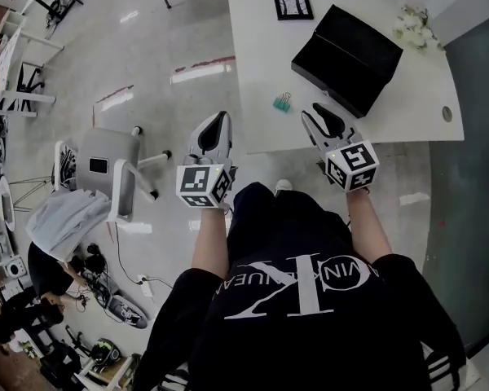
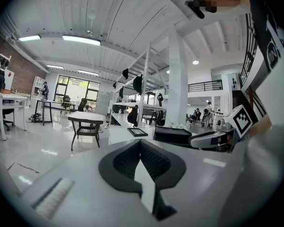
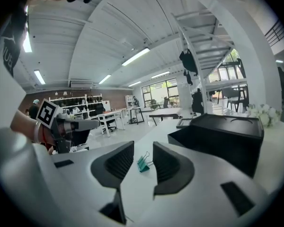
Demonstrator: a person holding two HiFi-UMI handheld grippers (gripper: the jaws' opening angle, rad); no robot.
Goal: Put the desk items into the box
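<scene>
A black open box point(image 1: 346, 58) stands on the white table point(image 1: 261, 72). A small teal binder clip point(image 1: 282, 101) lies near the table's front edge, and a black picture frame point(image 1: 292, 2) lies flat at the far side. My left gripper point(image 1: 221, 117) hangs shut and empty at the table's front-left edge. My right gripper point(image 1: 320, 111) is open just in front of the box. In the right gripper view the binder clip point(image 3: 143, 163) shows beyond the gap of the open right gripper point(image 3: 143, 154), apart from it, with the box point(image 3: 222, 136) to the right.
White flowers point(image 1: 413, 24) lie at the table's far right, and a cable hole point(image 1: 447, 113) is near its right front corner. A grey chair point(image 1: 106, 165) stands on the floor to the left. A person point(image 1: 53, 226) crouches at the lower left among cables.
</scene>
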